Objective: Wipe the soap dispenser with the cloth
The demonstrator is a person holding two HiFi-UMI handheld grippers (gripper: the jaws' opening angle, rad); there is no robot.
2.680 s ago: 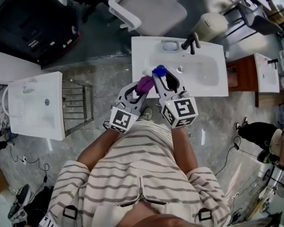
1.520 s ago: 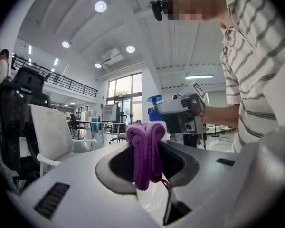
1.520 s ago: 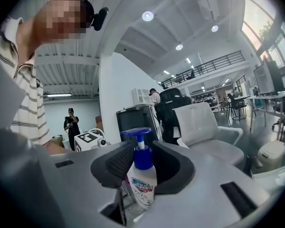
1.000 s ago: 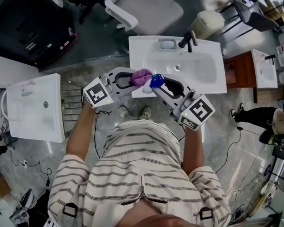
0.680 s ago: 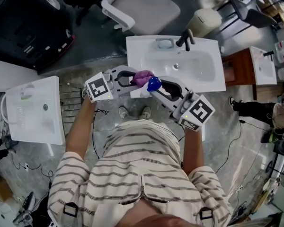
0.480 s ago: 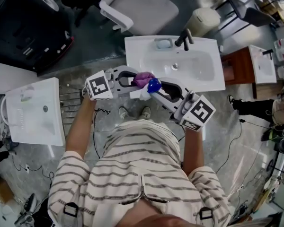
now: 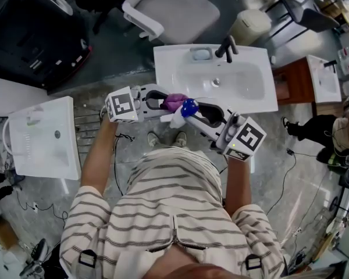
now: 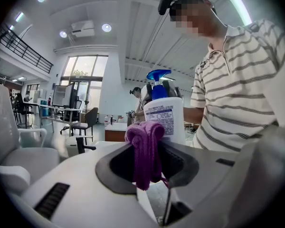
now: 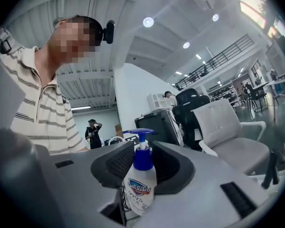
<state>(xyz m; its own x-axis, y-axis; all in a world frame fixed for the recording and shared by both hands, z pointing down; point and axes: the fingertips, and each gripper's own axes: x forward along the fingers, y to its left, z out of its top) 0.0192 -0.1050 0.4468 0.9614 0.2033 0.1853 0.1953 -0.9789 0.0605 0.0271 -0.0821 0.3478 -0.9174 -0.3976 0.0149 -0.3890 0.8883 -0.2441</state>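
Note:
In the head view my left gripper (image 7: pixel 167 102) points right and is shut on a bunched purple cloth (image 7: pixel 174 101). My right gripper (image 7: pixel 188 111) points up-left and is shut on the soap dispenser (image 7: pixel 178 118), a white bottle with a blue pump. Cloth and dispenser touch in front of the person's chest, near the sink's front edge. The left gripper view shows the cloth (image 8: pixel 145 148) hanging between the left gripper's (image 8: pixel 147 146) jaws, with the dispenser (image 8: pixel 165 118) just behind it. In the right gripper view the right gripper (image 9: pixel 140 170) clamps the bottle (image 9: pixel 139 188) by its sides.
A white sink (image 7: pixel 262 92) with a black faucet (image 7: pixel 225 49) and a soap dish (image 7: pixel 201 53) lies just ahead. A grey office chair (image 7: pixel 171 7) stands beyond it. Another white basin (image 7: pixel 41 135) and a wire rack (image 7: pixel 88 132) are at the left, a wooden cabinet (image 7: pixel 294 89) at the right.
The grippers swung from pointing forward side by side to facing each other. Over the last second the left gripper turned and sank a little, keeping the cloth against the dispenser. The right hand barely moved.

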